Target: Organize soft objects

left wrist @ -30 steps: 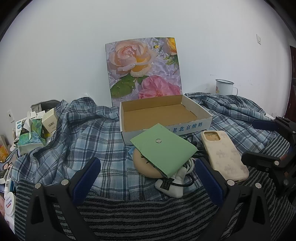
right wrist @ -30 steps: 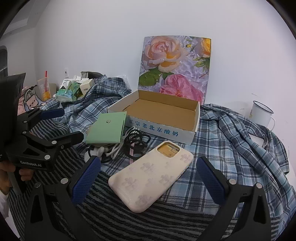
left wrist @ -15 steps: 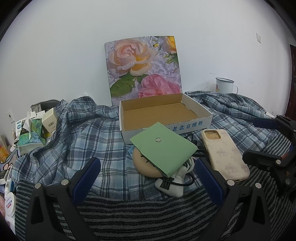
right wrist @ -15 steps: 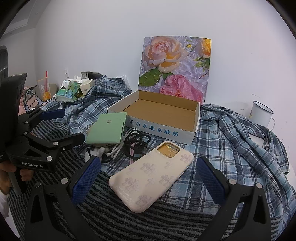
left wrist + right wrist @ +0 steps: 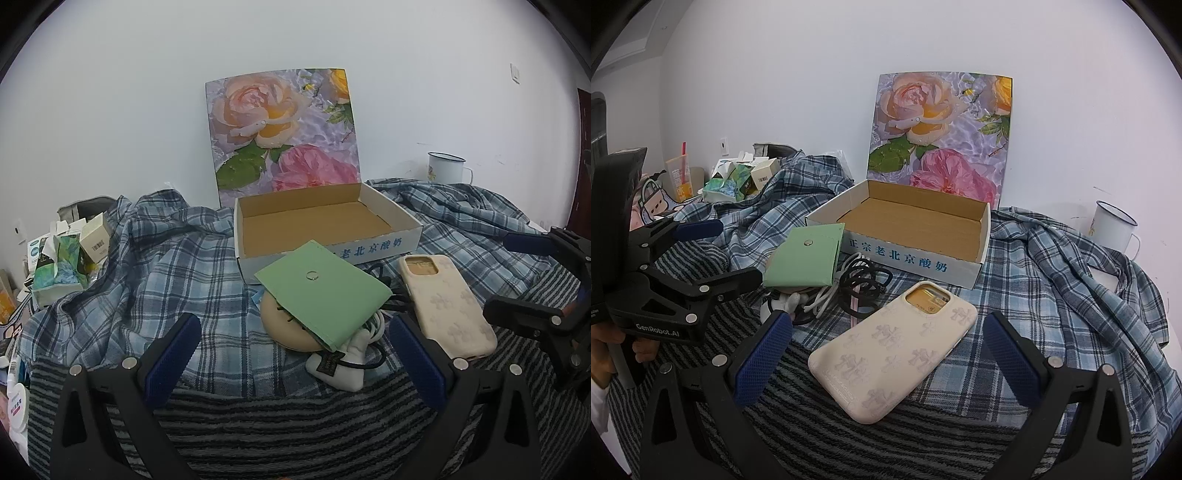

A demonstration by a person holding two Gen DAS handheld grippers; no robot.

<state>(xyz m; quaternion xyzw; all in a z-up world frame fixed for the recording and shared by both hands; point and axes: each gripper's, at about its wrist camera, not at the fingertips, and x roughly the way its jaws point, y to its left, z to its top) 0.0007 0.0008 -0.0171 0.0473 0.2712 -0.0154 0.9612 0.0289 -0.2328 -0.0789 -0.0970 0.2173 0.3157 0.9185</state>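
In the left wrist view the jaws of the left gripper (image 5: pixel 293 341) stand wide apart with nothing between them, hovering low over a grey striped towel (image 5: pixel 295 435). Just ahead lies a green snap pouch (image 5: pixel 323 293), tilted on top of a round beige pad (image 5: pixel 280 325) and a small white drawstring bag (image 5: pixel 341 369) with white and black cords under it. To the right of the pouch a cream phone case (image 5: pixel 445 302) lies flat, camera cut-out toward the open cardboard box (image 5: pixel 321 225). The box sits empty on a blue plaid shirt (image 5: pixel 177 273), its rose-printed lid (image 5: pixel 282 133) standing up against the wall. The right gripper (image 5: pixel 532 273) shows at the right edge, also spread open.

In the right wrist view the right gripper (image 5: pixel 886 341) is open wide and holds nothing; the phone case (image 5: pixel 897 350) lies just in front of it, between the two blue pads. Black hair ties (image 5: pixel 864 284) and a white cable (image 5: pixel 827 295) lie between the case and the green pouch (image 5: pixel 805 258). The left gripper (image 5: pixel 713 251) sits at the left, open, a hand (image 5: pixel 613 343) on its grip. A white enamel mug (image 5: pixel 1113 229) stands at the far right.
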